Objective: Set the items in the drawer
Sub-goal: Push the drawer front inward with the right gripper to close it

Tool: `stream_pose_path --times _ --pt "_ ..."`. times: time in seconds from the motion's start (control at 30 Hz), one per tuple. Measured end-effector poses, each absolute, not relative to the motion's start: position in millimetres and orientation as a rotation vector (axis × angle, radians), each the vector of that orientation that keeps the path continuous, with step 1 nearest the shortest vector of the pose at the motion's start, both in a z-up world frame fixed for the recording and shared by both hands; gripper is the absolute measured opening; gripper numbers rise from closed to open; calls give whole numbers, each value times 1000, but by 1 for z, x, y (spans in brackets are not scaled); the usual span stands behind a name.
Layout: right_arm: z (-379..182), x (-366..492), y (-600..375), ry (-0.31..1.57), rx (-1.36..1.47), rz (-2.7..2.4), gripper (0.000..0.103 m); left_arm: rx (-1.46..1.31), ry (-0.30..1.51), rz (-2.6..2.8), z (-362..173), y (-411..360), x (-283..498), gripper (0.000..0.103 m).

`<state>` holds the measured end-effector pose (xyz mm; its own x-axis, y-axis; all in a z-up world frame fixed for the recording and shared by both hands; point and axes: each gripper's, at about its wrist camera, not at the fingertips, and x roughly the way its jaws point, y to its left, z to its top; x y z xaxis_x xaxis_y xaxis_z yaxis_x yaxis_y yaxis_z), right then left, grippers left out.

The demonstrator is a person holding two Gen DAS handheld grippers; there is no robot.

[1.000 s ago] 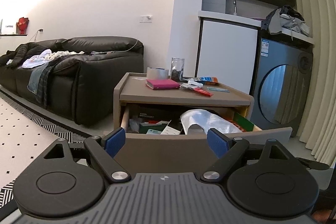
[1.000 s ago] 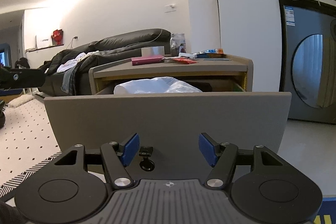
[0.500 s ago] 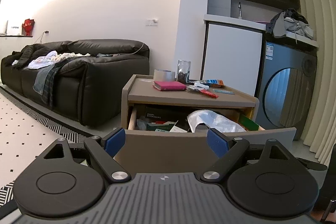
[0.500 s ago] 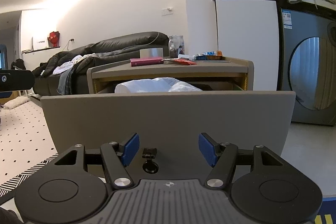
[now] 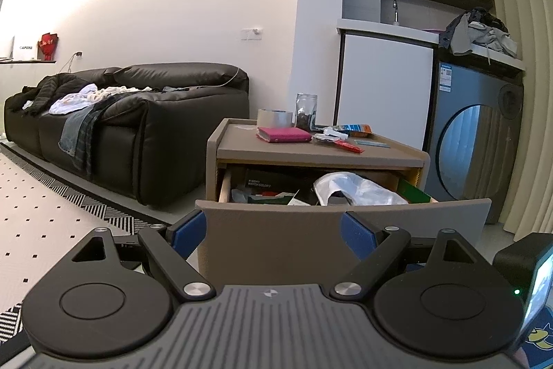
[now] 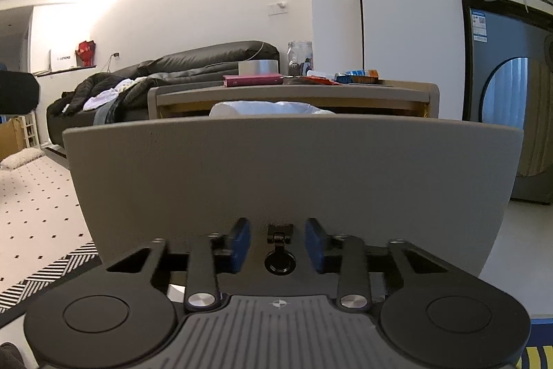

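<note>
The drawer stands pulled out of a low taupe cabinet, its front panel facing both cameras, as it did a second ago; what differs is the right gripper, whose blue fingers were spread wide in the earlier frames and now sit much nearer together, blurred, on either side of a small black key that hangs at the lower edge of the drawer front, with a gap left on both sides of it. The left gripper is spread wide and empty as before, low in front of the drawer's left half and apart from it. From left to right in the left wrist view: a dark leather sofa strewn with clothes, then the cabinet, whose tabletop carries a roll of tape, a pink notebook, a glass jar and some packets, then a grey washing machine. Inside the drawer a black box reads "WATCH COLOR 2" under a smaller line too small to read, and a clear plastic bag lies to its right. A white sign on the far left shelf is too small to read.
</note>
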<state>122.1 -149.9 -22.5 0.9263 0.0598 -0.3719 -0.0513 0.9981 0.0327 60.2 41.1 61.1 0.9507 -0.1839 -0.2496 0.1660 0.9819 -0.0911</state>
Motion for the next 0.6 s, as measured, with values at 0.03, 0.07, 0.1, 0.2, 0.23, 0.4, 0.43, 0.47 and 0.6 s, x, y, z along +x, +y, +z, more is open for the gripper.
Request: stream_pose_path --times 0.03,0.07,0.1,0.2,0.23,0.4,0.43,0.47,0.6 --pt "-24 123 -150 383 25 46 33 -70 261 -177 60 42 60 88" --pt "-26 123 -150 381 30 35 26 -72 263 -176 60 42 60 88" --pt "-27 123 -150 381 33 28 26 -74 264 -176 59 42 60 88" --pt "-30 124 -148 387 20 23 24 -75 265 -181 59 42 59 88" --pt "-31 124 -147 387 16 23 23 -72 264 -183 60 41 58 88" --pt "-34 124 -141 386 -4 11 18 -60 261 -188 59 38 57 88" --pt "-34 124 -141 385 -4 10 18 -61 262 -188 59 38 57 88" --pt "-34 124 -141 386 -4 10 18 -63 263 -189 59 39 57 88" --pt "-34 126 -142 385 -6 10 18 -65 268 -188 59 41 57 88"
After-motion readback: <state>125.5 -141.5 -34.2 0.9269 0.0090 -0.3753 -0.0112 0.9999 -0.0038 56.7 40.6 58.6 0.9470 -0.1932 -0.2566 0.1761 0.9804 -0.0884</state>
